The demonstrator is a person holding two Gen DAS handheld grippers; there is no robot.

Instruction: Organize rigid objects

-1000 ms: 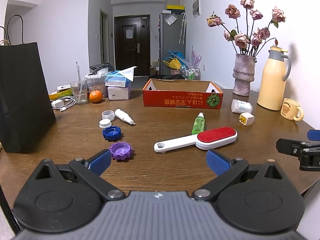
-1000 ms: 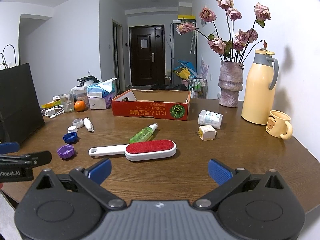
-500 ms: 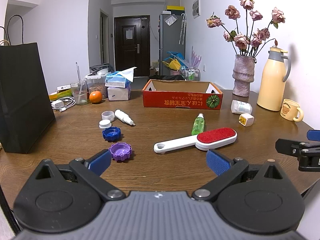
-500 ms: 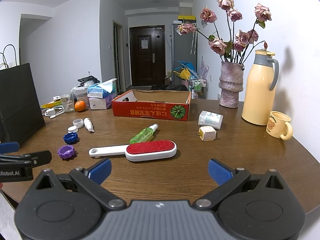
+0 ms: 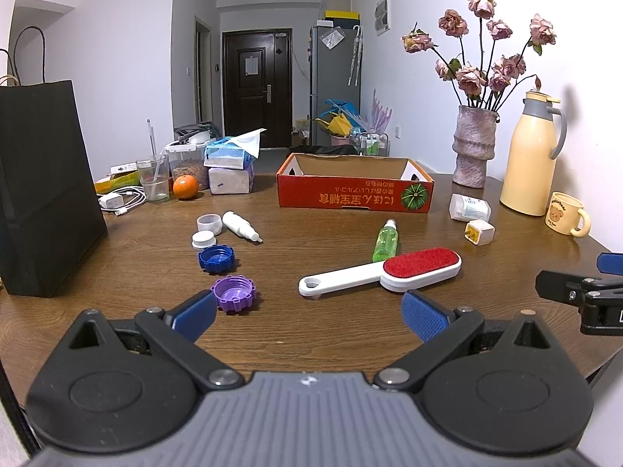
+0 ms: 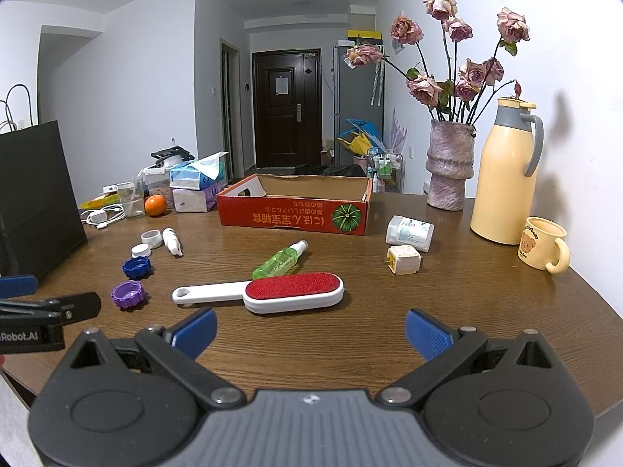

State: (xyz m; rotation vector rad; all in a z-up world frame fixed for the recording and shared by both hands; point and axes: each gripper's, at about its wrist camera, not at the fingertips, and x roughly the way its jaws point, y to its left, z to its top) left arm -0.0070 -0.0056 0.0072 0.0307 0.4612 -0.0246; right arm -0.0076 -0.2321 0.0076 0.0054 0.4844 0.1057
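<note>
The brown wooden surface [image 5: 311, 334] carries loose items scattered before an open red box [image 5: 354, 190], which looks like the natural bin for them (it sits empty at the far side, within reach of both arms). The left tool [image 5: 309, 313] and right tool [image 6: 309, 329] both hover spread wide with nothing between their fingers; the lint brush [image 6: 268, 292] lies flat just ahead of each, the purple cap [image 5: 233, 294] beside the left tool's left finger, and the green bottle [image 6: 278, 262] just behind the brush.

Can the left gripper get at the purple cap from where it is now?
Probably yes. The left gripper is open, and the purple cap lies on bare table just ahead of its left finger, with nothing between them. The blue cap sits farther back, apart.
</note>
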